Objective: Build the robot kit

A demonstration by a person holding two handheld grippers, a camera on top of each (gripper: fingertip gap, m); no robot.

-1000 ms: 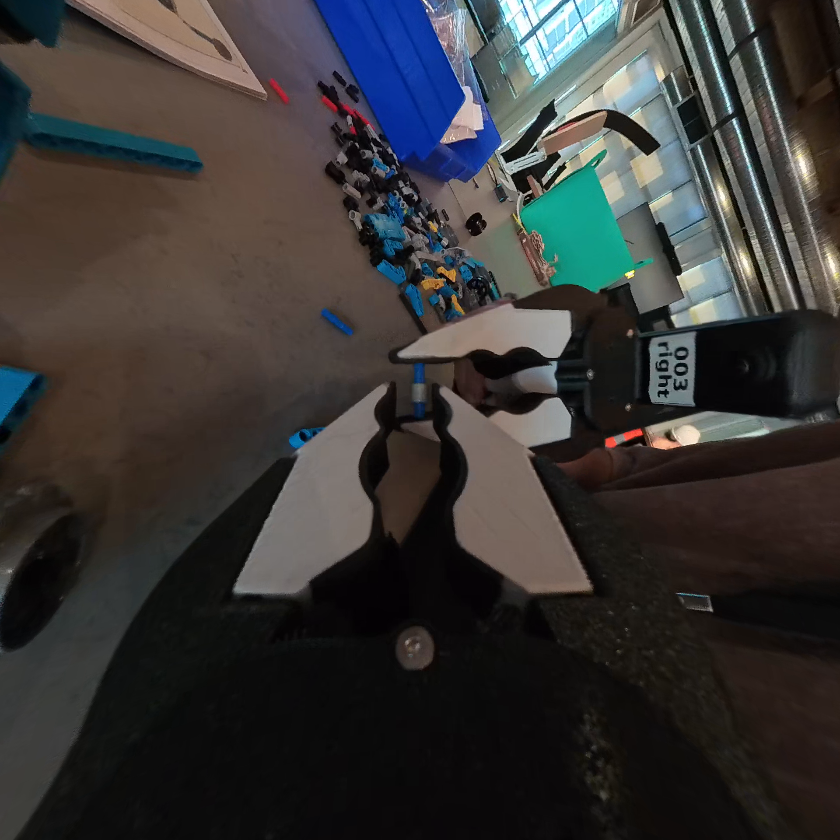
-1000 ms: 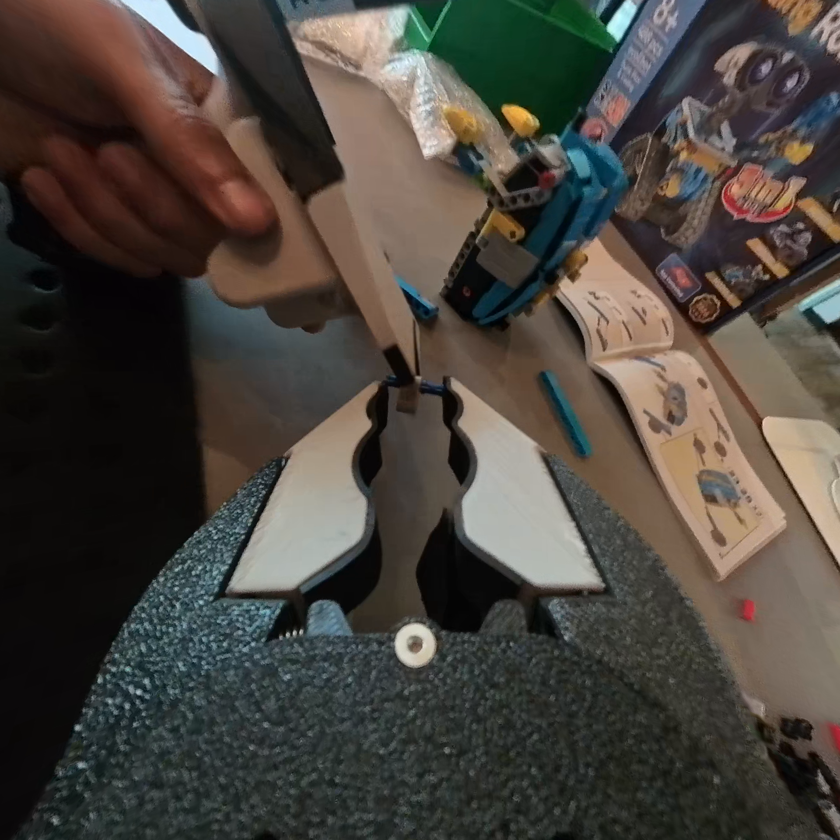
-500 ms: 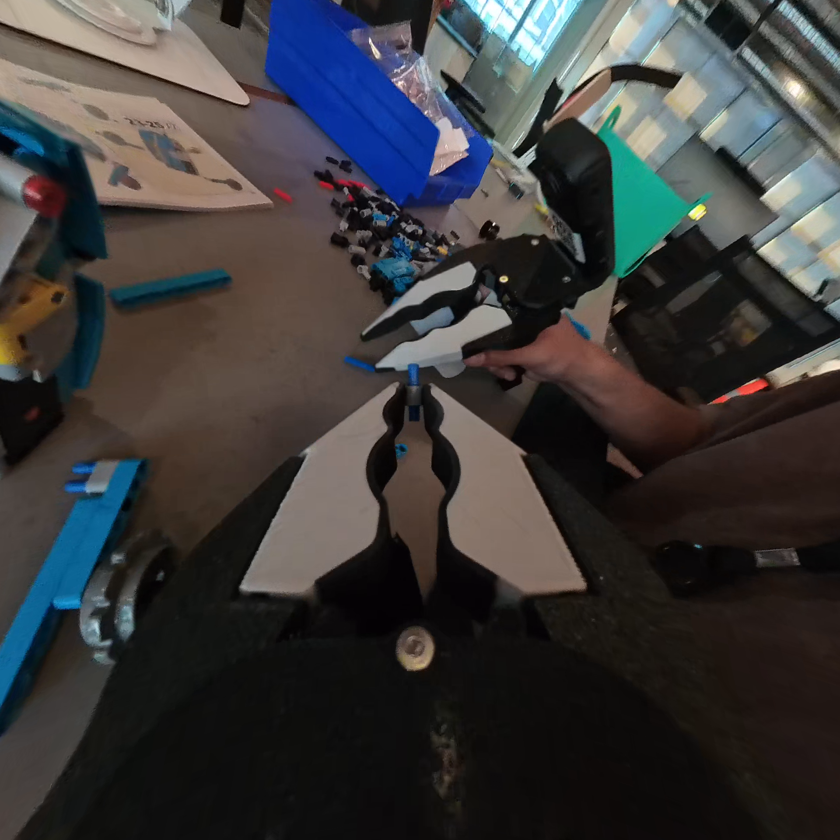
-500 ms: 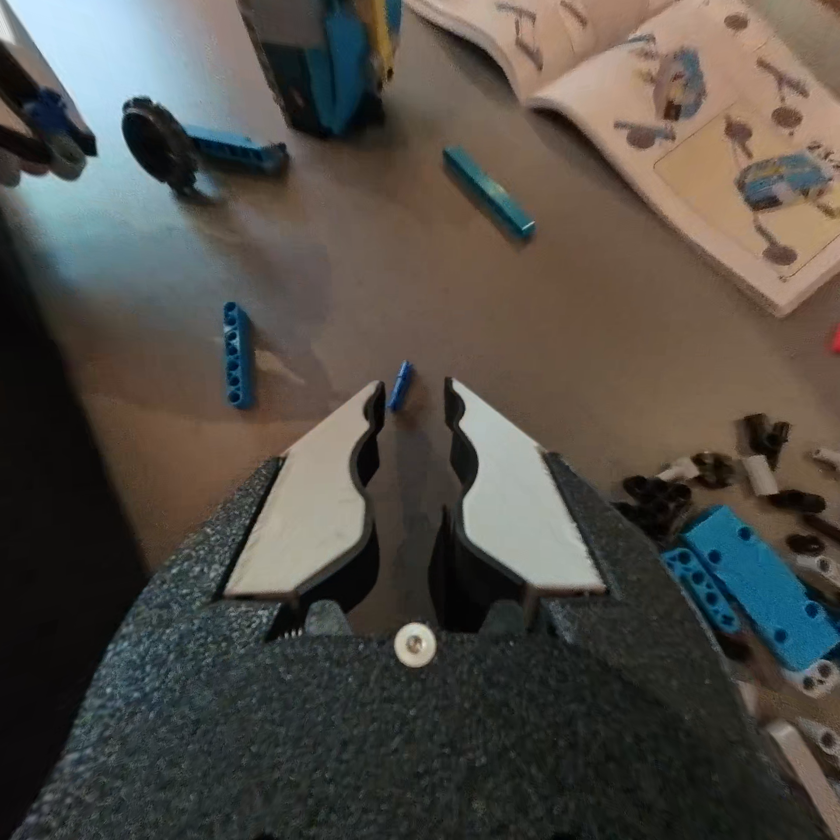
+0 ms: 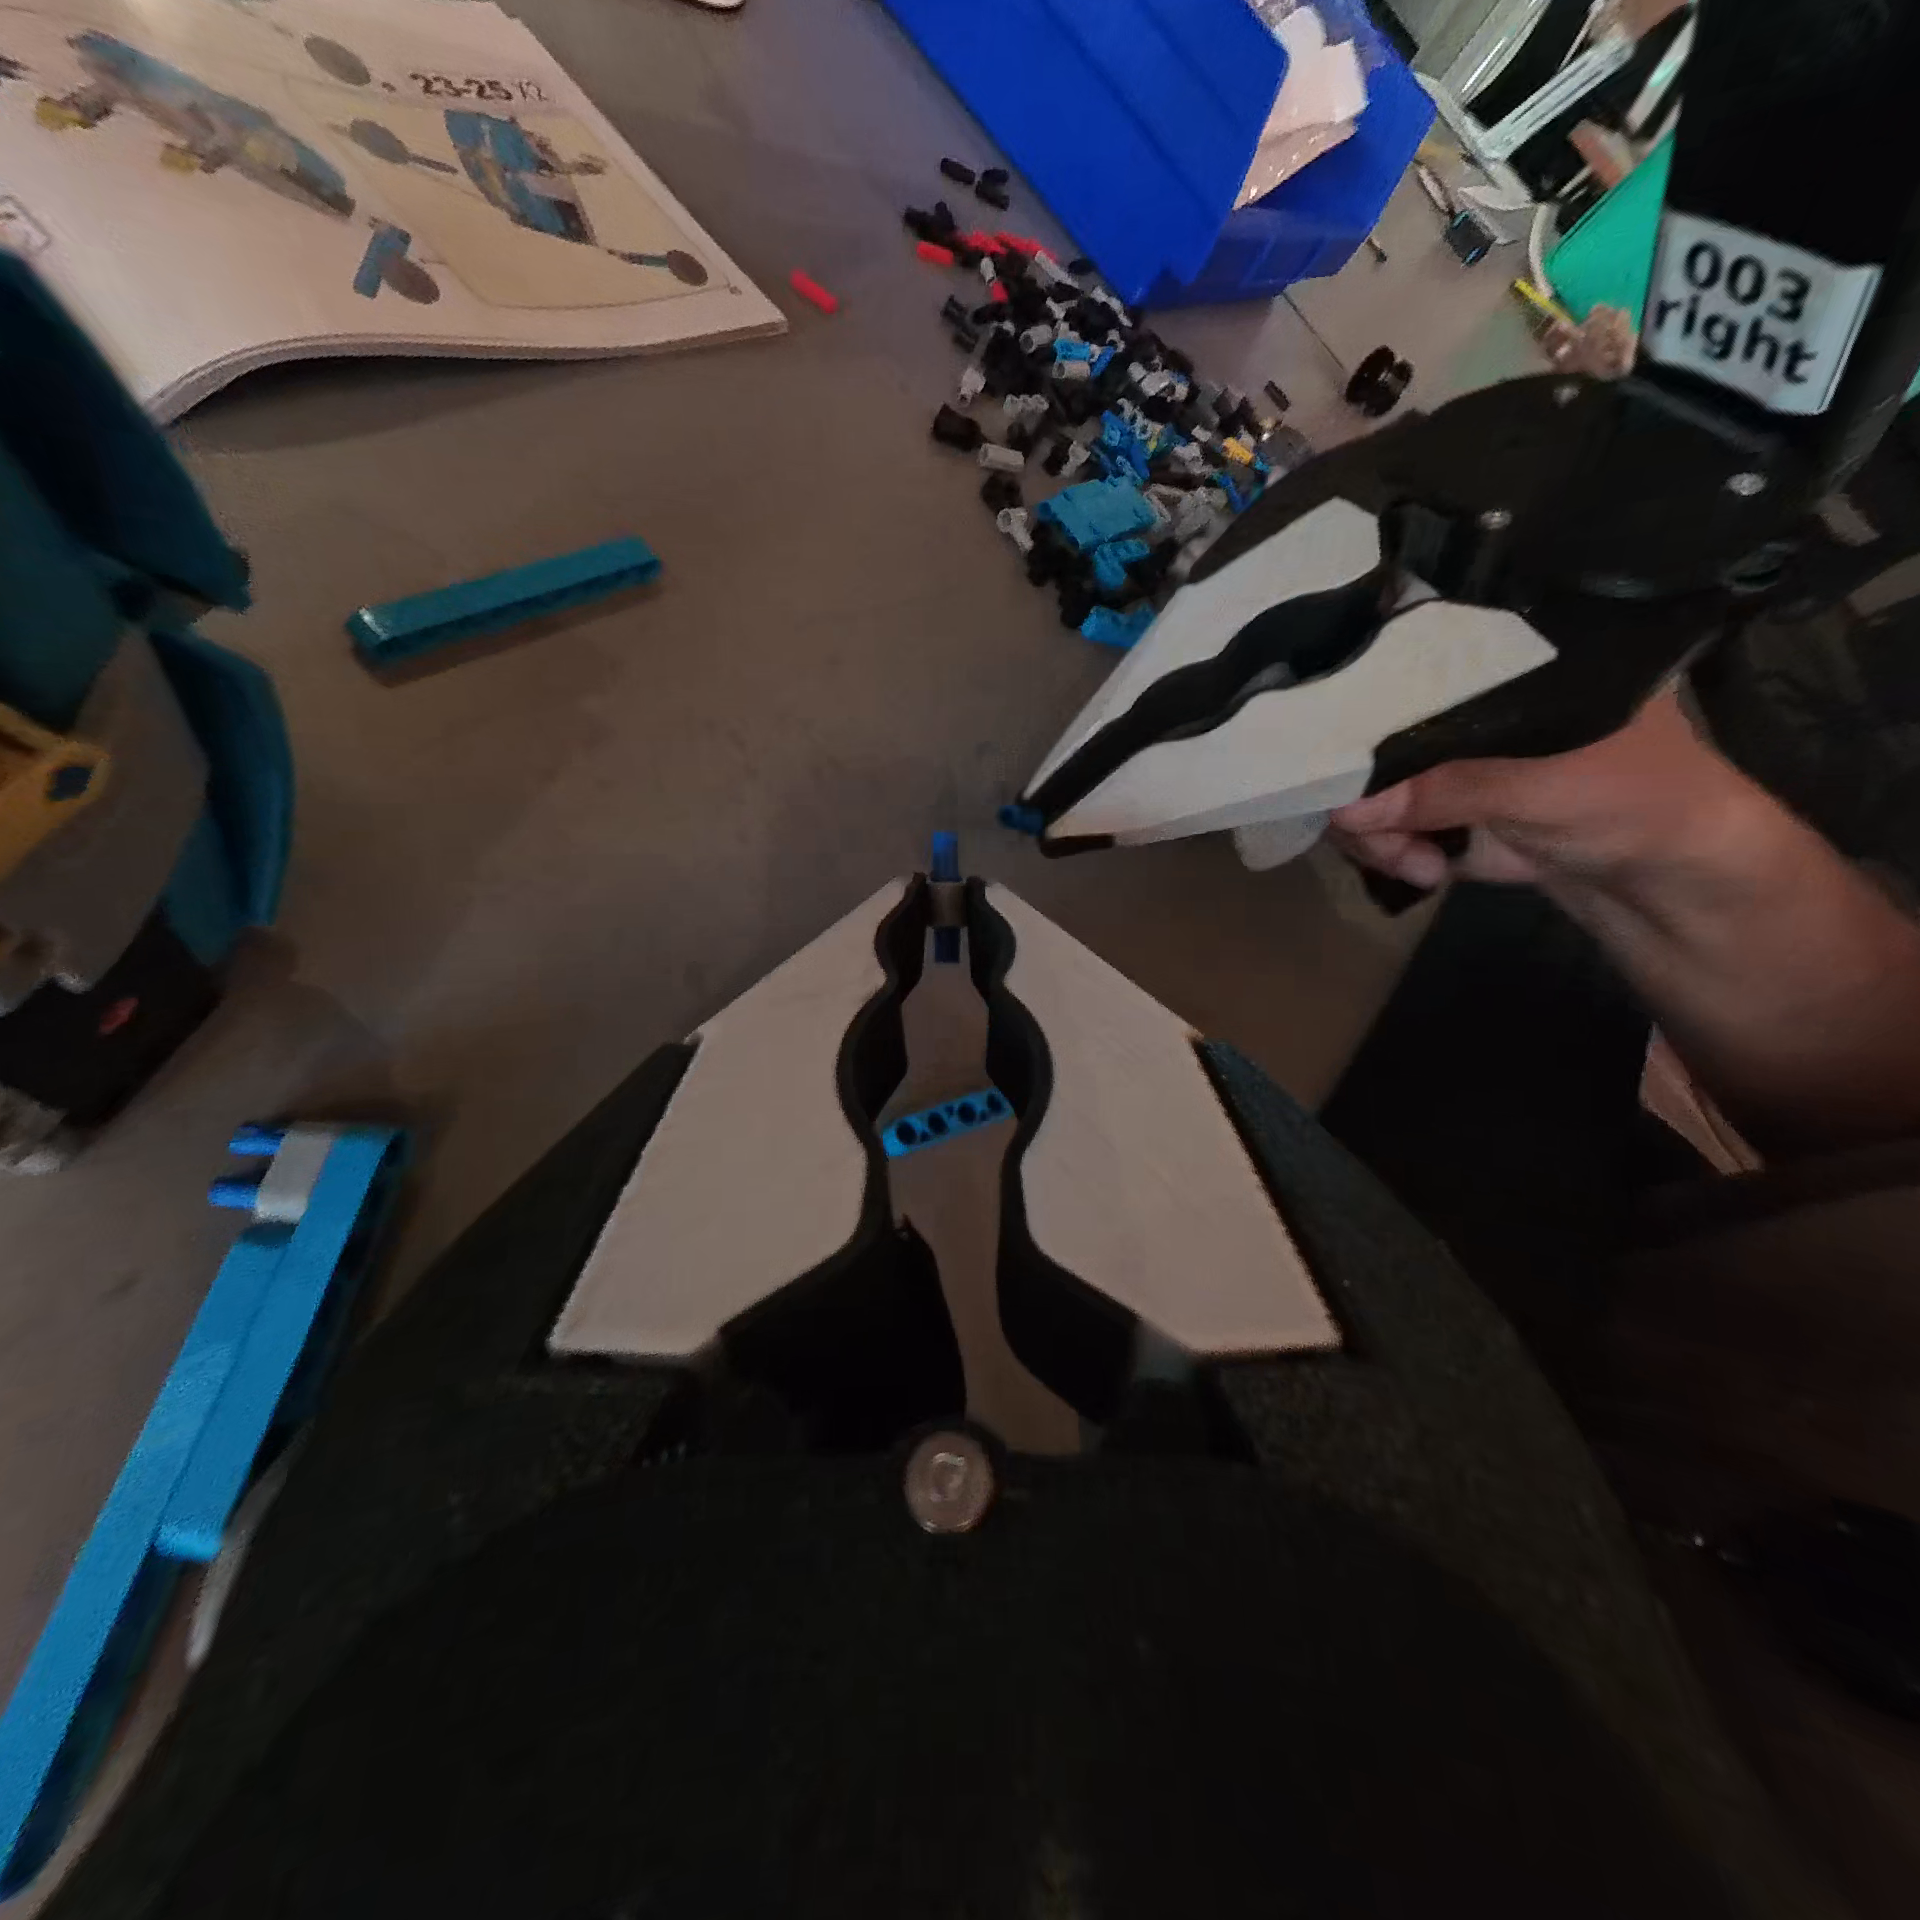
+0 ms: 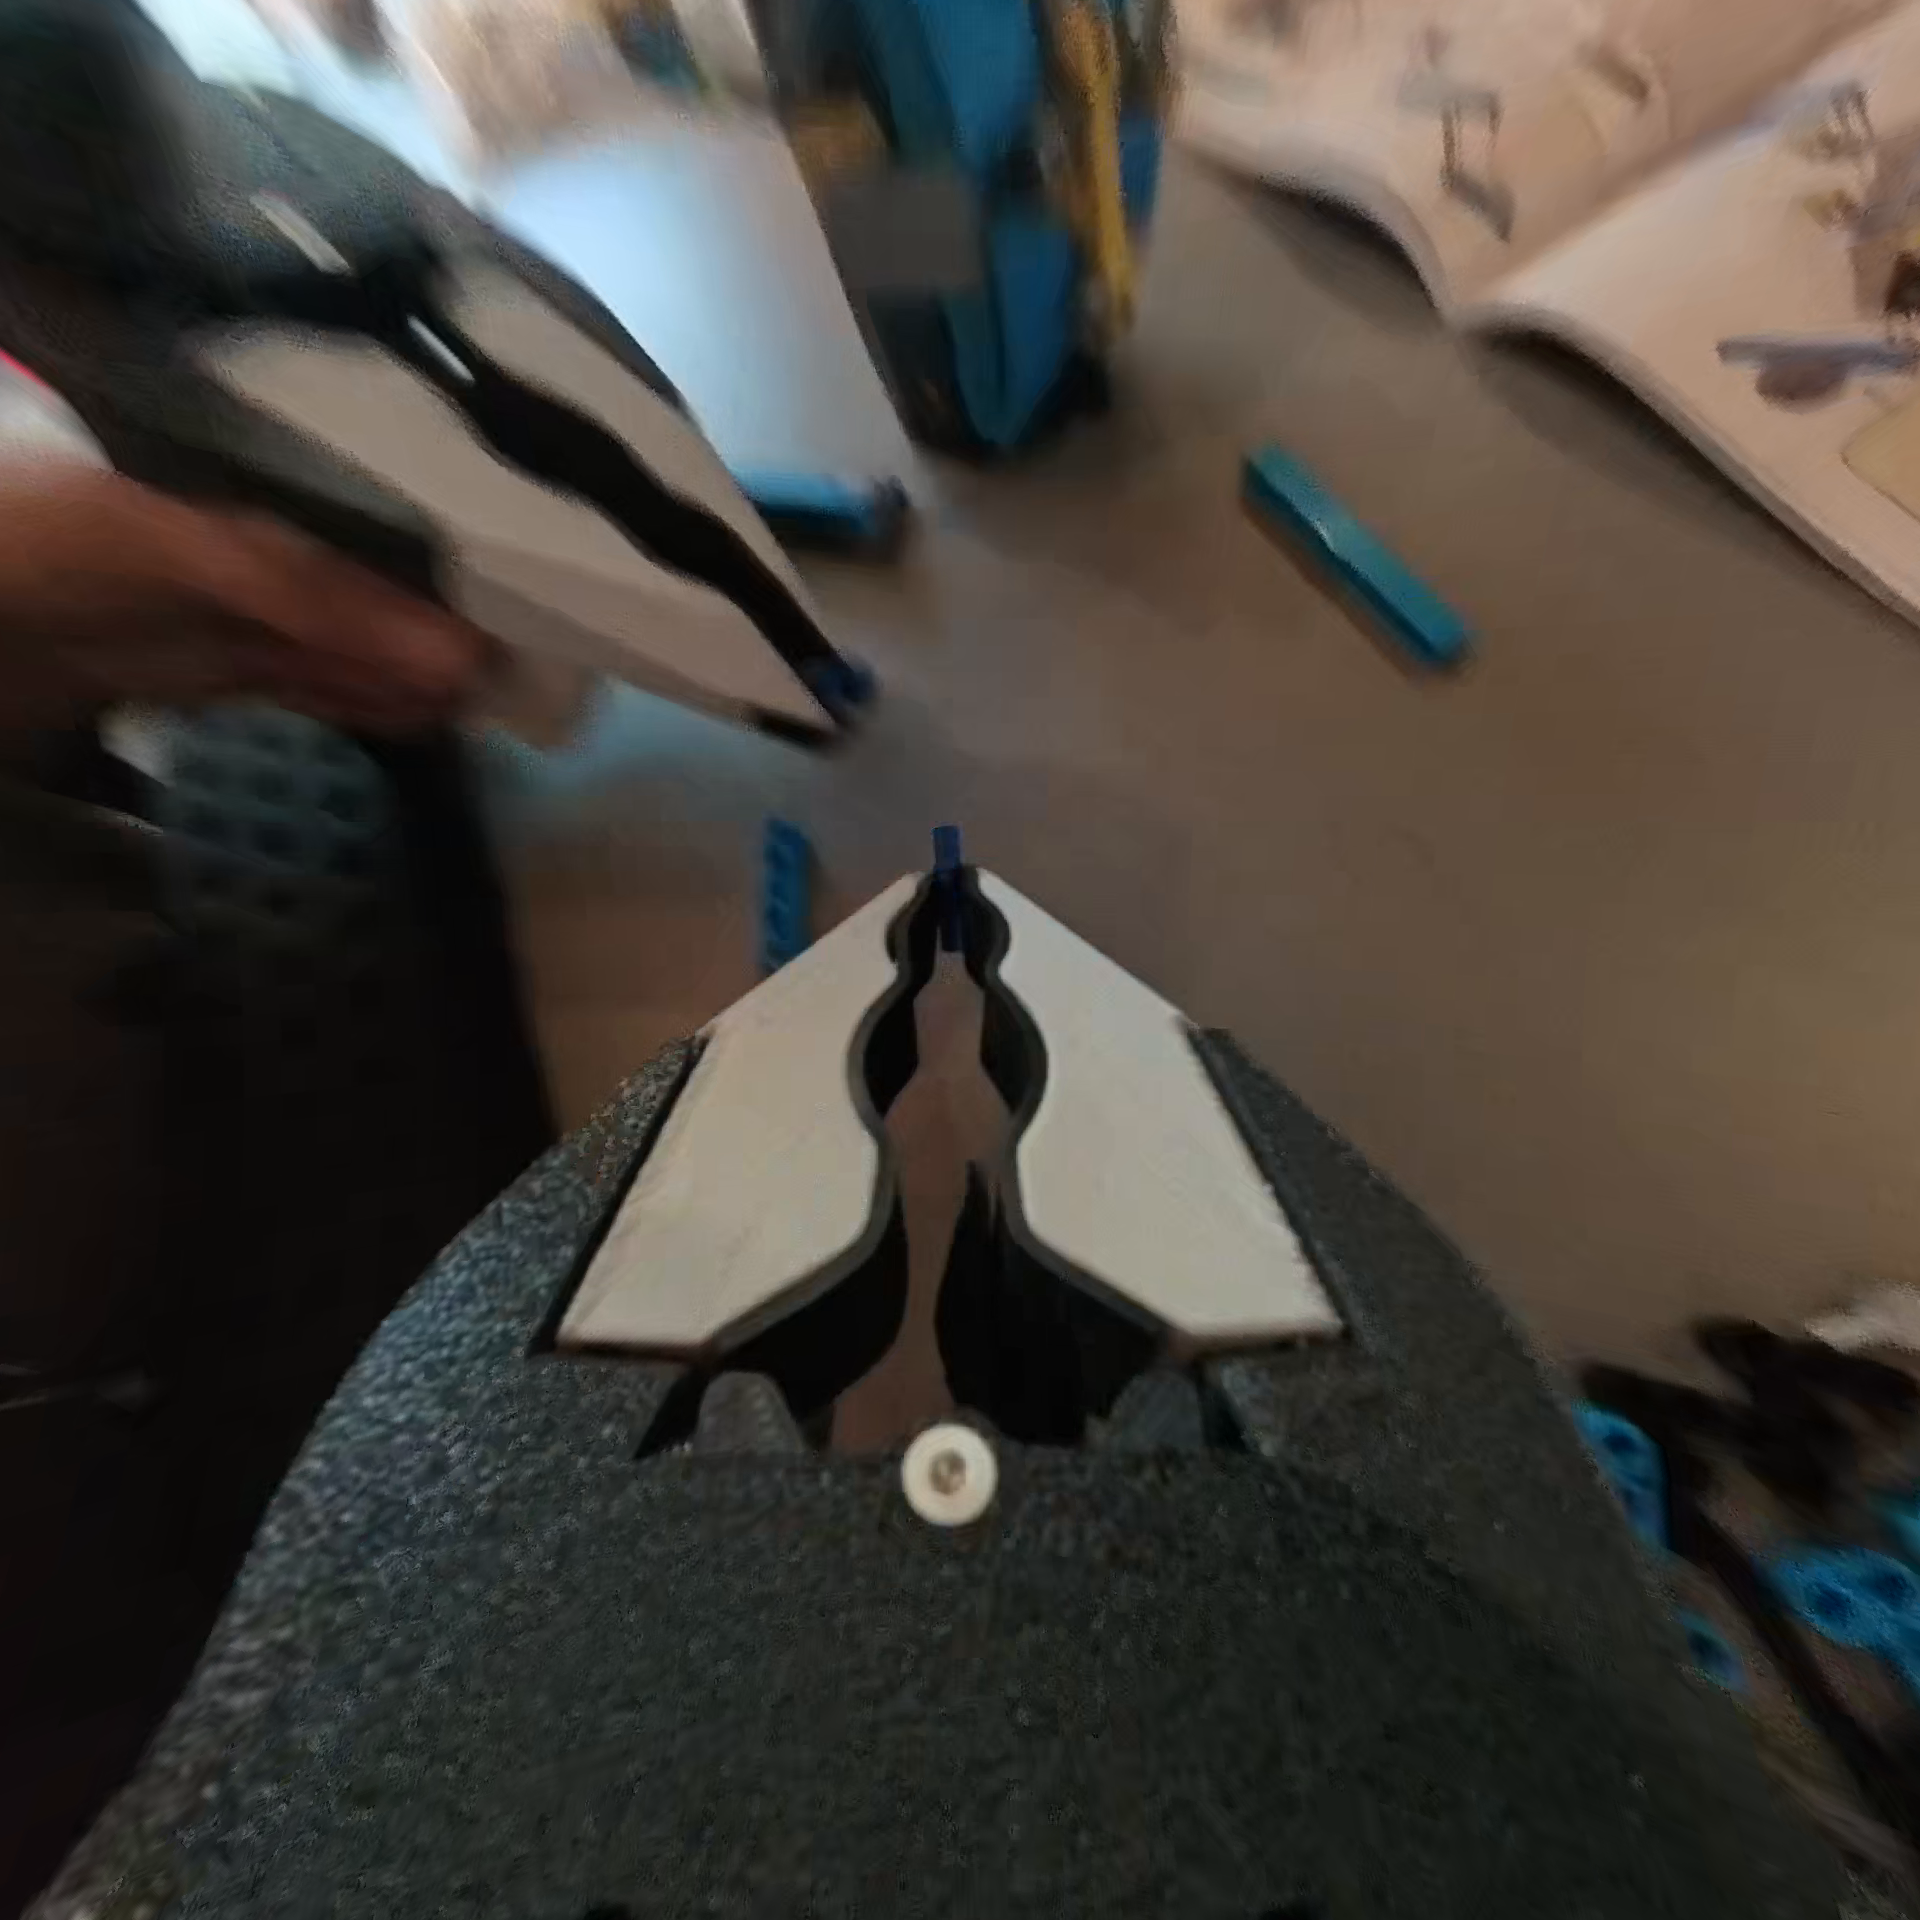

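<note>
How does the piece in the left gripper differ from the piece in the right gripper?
1. The left gripper holds a sleeved blue pin, with a dark collar around its middle. The right gripper holds a bare blue pin.
2. The left jaws press on the collar, while the right jaws press straight on the shaft.

Shared: both pins are blue, pinched at the very tips and poking out forward above the table.

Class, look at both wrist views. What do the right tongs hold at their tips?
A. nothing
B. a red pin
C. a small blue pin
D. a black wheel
C: the right tongs are shut on a small blue pin that pokes past their tips.
</note>
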